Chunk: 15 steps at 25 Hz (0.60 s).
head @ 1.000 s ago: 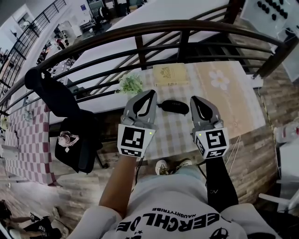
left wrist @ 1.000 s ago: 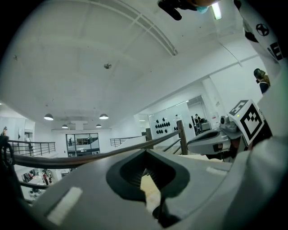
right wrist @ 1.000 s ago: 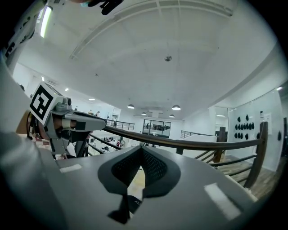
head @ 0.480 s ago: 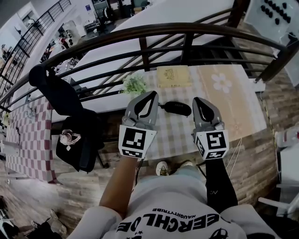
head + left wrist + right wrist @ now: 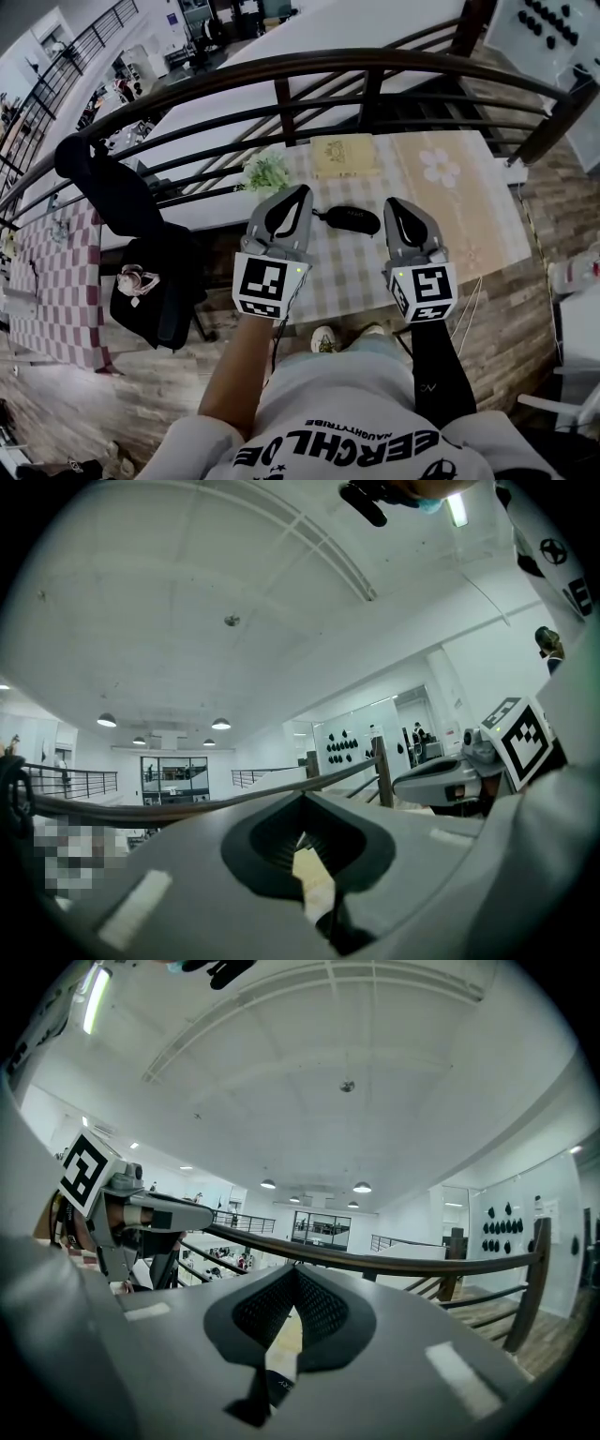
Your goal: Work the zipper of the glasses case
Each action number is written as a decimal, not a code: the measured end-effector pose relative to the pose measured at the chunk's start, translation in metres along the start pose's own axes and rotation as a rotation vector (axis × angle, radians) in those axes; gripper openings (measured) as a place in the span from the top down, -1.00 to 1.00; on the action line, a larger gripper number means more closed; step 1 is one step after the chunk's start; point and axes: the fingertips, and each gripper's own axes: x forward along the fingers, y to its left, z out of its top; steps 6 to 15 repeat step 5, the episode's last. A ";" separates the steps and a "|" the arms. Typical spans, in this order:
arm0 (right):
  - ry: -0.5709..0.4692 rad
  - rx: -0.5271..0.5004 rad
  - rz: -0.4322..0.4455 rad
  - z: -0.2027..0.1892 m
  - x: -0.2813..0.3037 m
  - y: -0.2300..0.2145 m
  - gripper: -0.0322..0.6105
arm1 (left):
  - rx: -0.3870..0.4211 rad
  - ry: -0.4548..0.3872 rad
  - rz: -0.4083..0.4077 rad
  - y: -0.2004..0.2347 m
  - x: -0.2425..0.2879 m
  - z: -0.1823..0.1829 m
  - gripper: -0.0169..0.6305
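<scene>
Left gripper (image 5: 303, 191): centre-left of the head view, marker cube toward the bottom of the frame; jaws closed tip to tip, with only a narrow slit behind the tips; nothing held.
Right gripper (image 5: 393, 202): centre-right of the head view, level with the other; jaws pressed together at the tips, empty.
Glasses case (image 5: 350, 218): black, lying flat near the frame's centre, in the gap between the two gripper tips; its left end is close to the left gripper's tip and its right end stops short of the right gripper; gripped by neither.
Table (image 5: 349, 272): checked cloth under the case, flowered cloth toward the right edge.
Plant (image 5: 265, 172): small and green, up and left of the case, just above the left gripper.
Book (image 5: 343, 154): yellow, lying flat above the case, well apart from it.
Railing (image 5: 281, 65): dark curved bars across the upper frame, beyond the table.
Bag (image 5: 155, 281): black, far left of the frame, well away from both grippers.
</scene>
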 end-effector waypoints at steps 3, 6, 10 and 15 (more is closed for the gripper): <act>0.008 0.002 -0.008 -0.003 -0.001 -0.002 0.81 | -0.028 0.000 -0.009 -0.001 0.001 -0.002 0.95; 0.012 0.005 -0.011 -0.005 -0.002 -0.004 0.81 | -0.041 0.000 -0.015 -0.002 0.002 -0.002 0.95; 0.012 0.005 -0.011 -0.005 -0.002 -0.004 0.81 | -0.041 0.000 -0.015 -0.002 0.002 -0.002 0.95; 0.012 0.005 -0.011 -0.005 -0.002 -0.004 0.81 | -0.041 0.000 -0.015 -0.002 0.002 -0.002 0.95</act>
